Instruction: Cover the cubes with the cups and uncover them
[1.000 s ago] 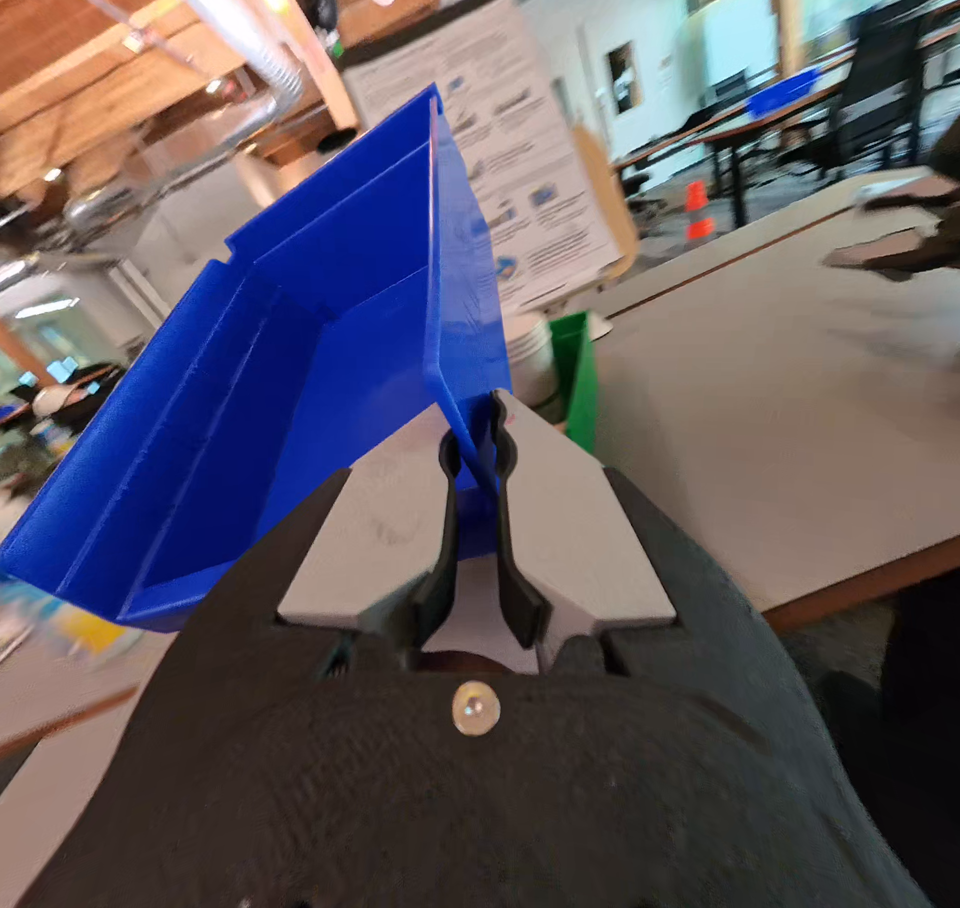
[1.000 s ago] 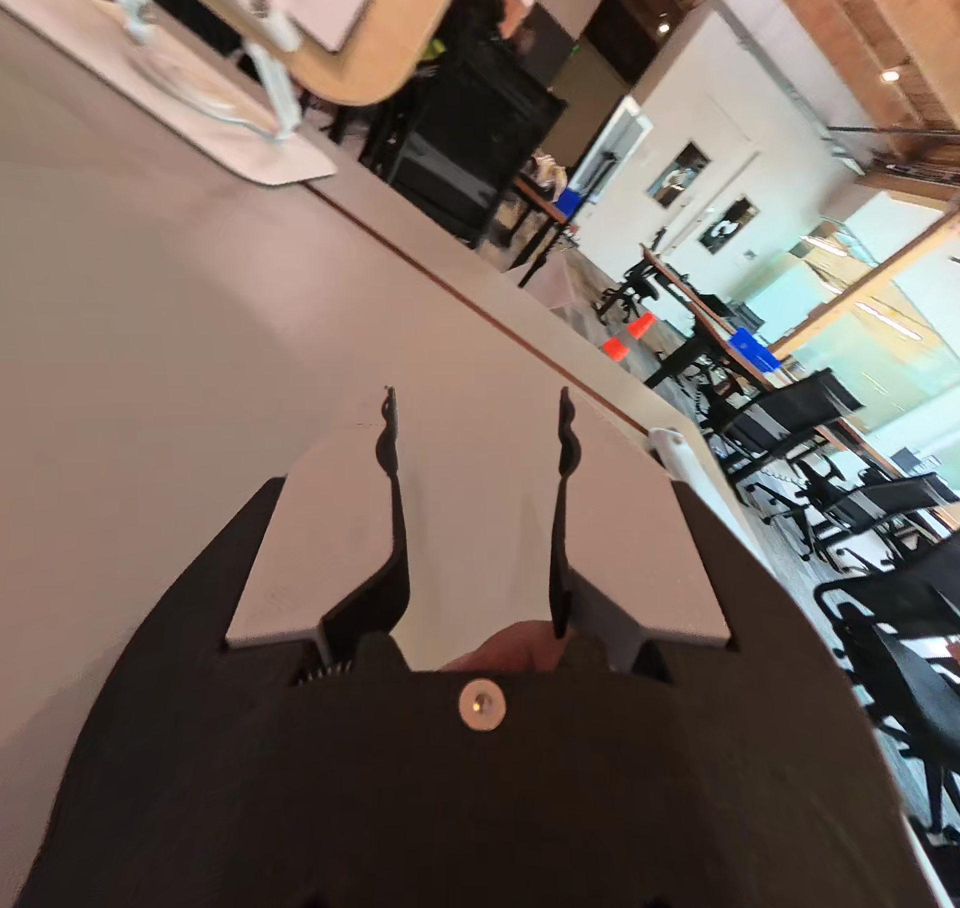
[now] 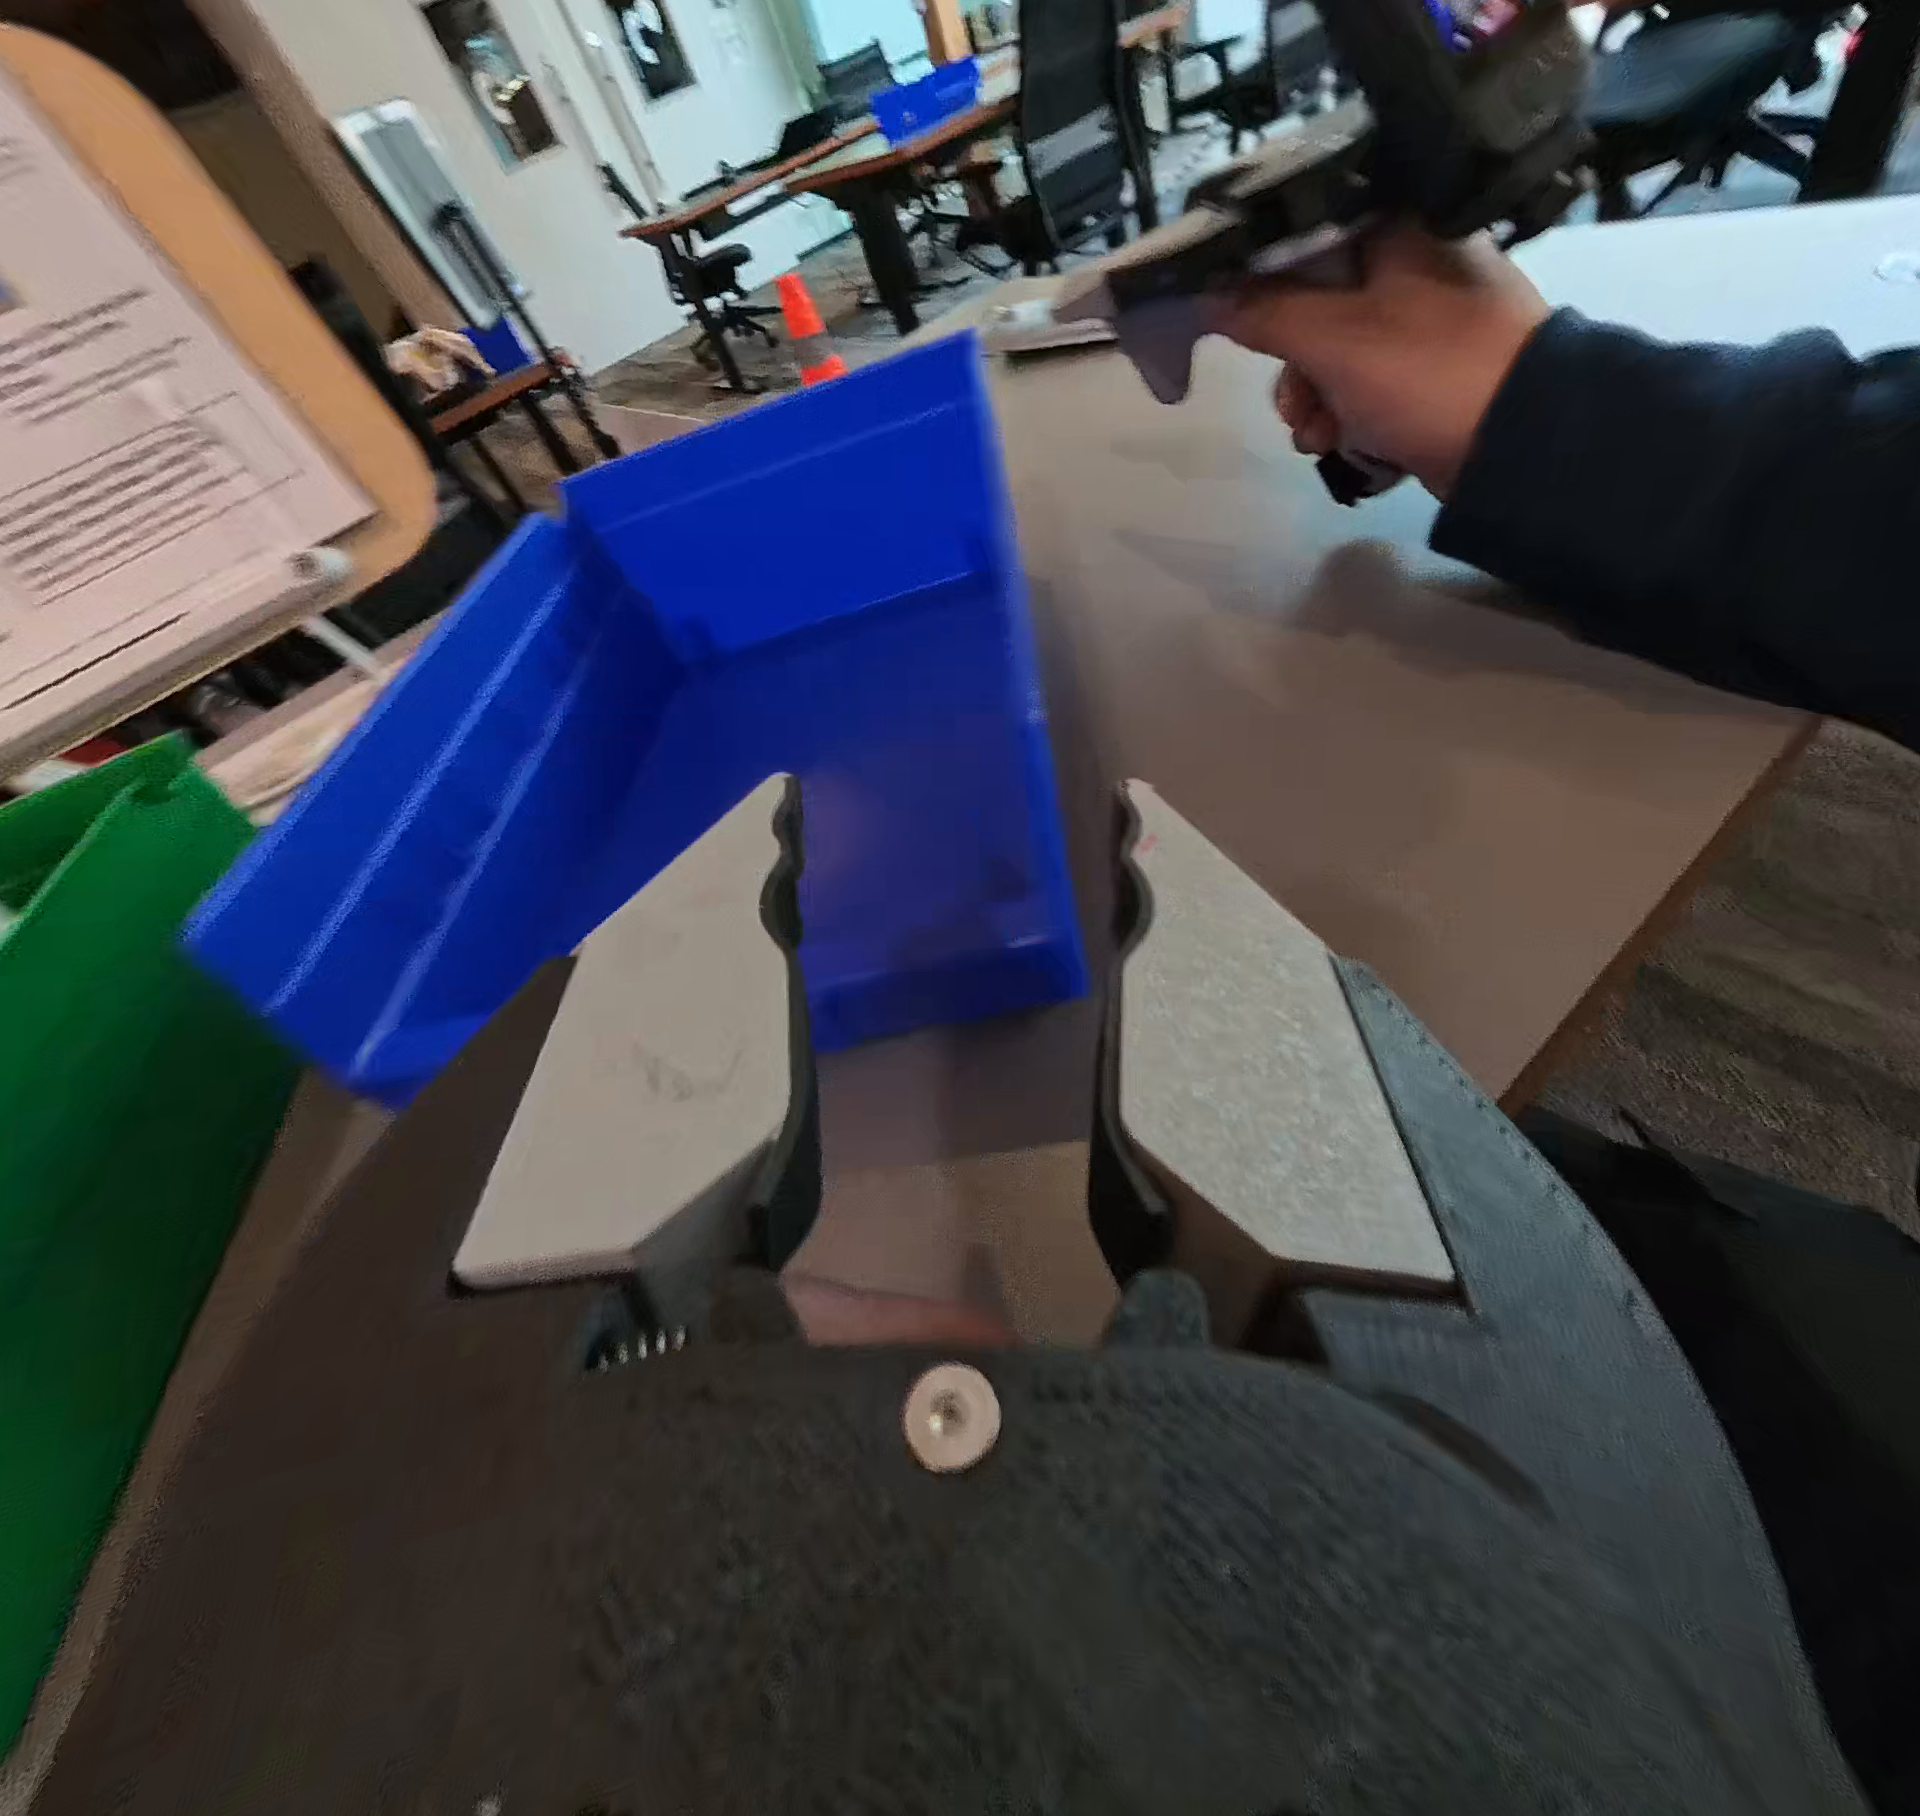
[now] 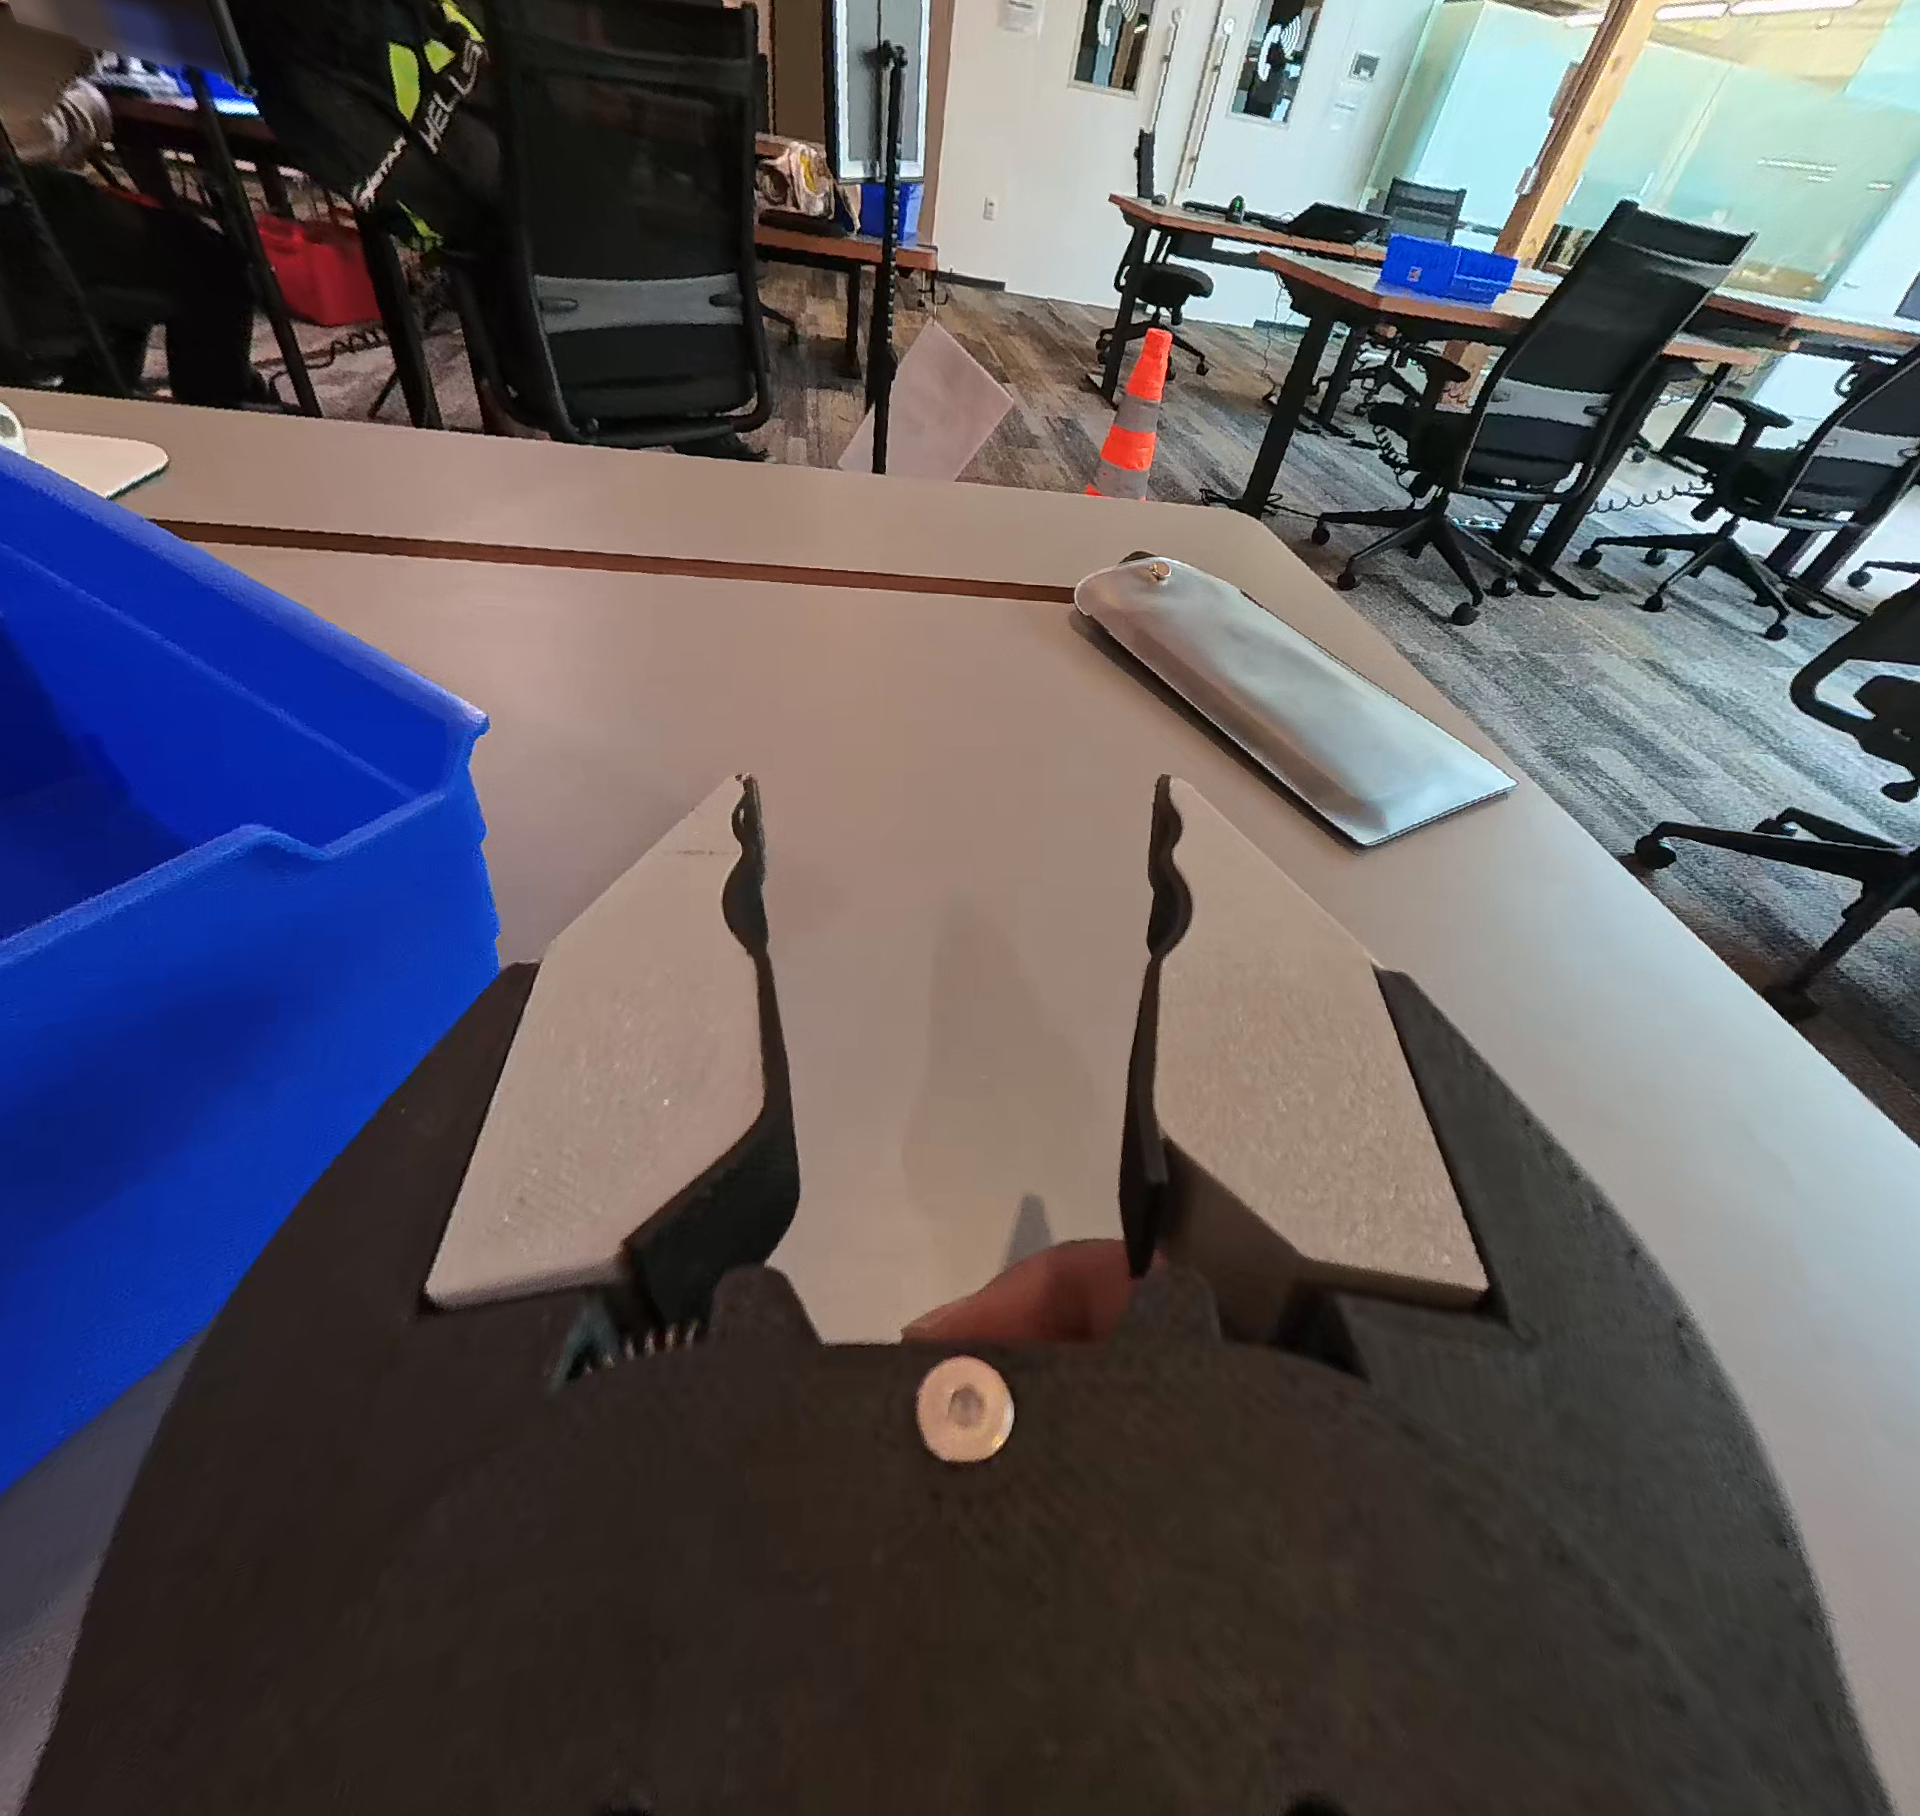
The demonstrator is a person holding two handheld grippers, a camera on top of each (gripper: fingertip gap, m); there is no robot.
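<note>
Left gripper (image 3: pixel 956 862) jaws spread wide, nothing pressed between pads; blue bin (image 3: pixel 727 727) just ahead, its right wall seen in gap, untouched. Right gripper (image 4: pixel 956 862) wide open over bare grey table (image 4: pixel 831 686), bin at its left. Cups, cubes not visible.

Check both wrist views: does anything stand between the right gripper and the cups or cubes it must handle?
That cannot be judged: no cups or cubes show in either view. Ahead of the open right gripper lies only bare table, with a grey pouch off to its right and the blue bin to its left.
</note>
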